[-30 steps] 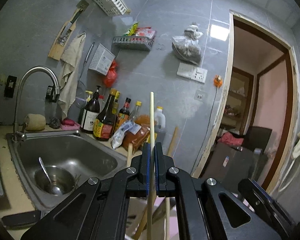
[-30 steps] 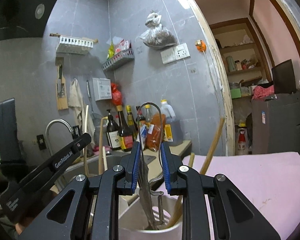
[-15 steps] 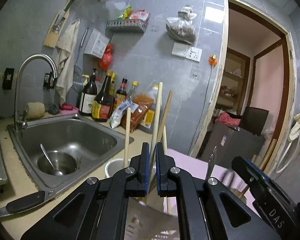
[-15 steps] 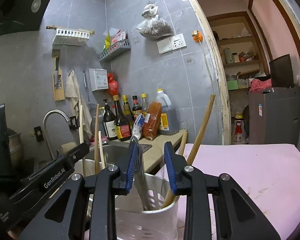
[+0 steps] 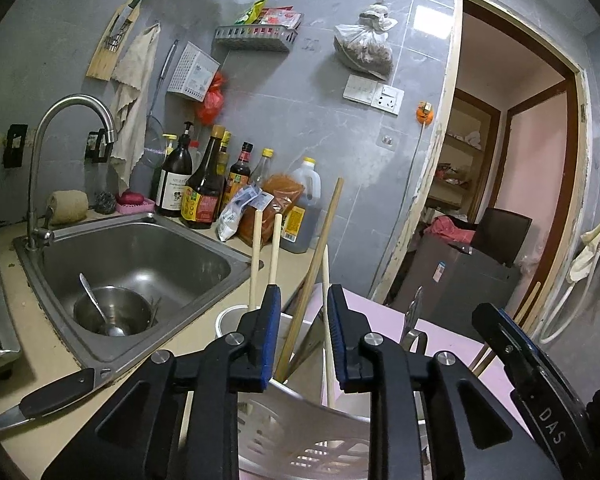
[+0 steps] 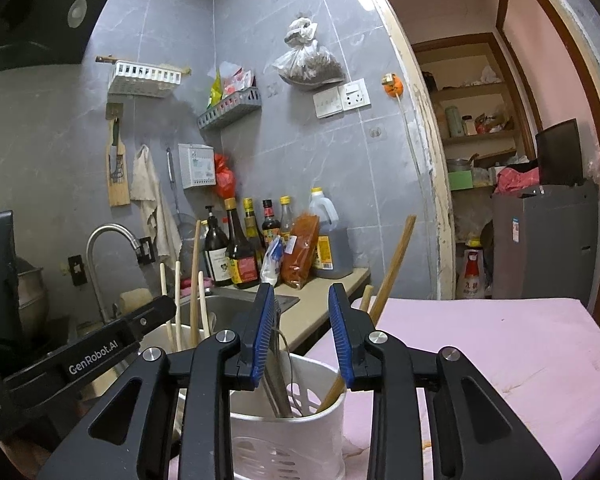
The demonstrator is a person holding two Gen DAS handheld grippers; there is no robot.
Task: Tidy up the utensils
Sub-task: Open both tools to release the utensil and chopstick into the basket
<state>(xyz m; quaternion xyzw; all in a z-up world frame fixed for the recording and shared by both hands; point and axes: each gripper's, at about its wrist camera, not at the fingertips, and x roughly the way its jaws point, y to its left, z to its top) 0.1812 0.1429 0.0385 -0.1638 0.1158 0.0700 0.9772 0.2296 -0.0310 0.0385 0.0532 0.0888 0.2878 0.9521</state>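
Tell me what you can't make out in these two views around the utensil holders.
- Left wrist view: base of the white utensil holder, hidden by the left tool.
- Right wrist view: lower ends of the chopsticks, behind the left tool's arm.
- Right wrist view: bottle labels, too small to read.

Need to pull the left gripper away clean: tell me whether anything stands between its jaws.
The left gripper is open, but chopsticks standing in the white holder rise through the gap: a long brown chopstick leaning right and a pale chopstick close beside the right jaw. A sideways pull could catch them; lifting straight up looks safer.
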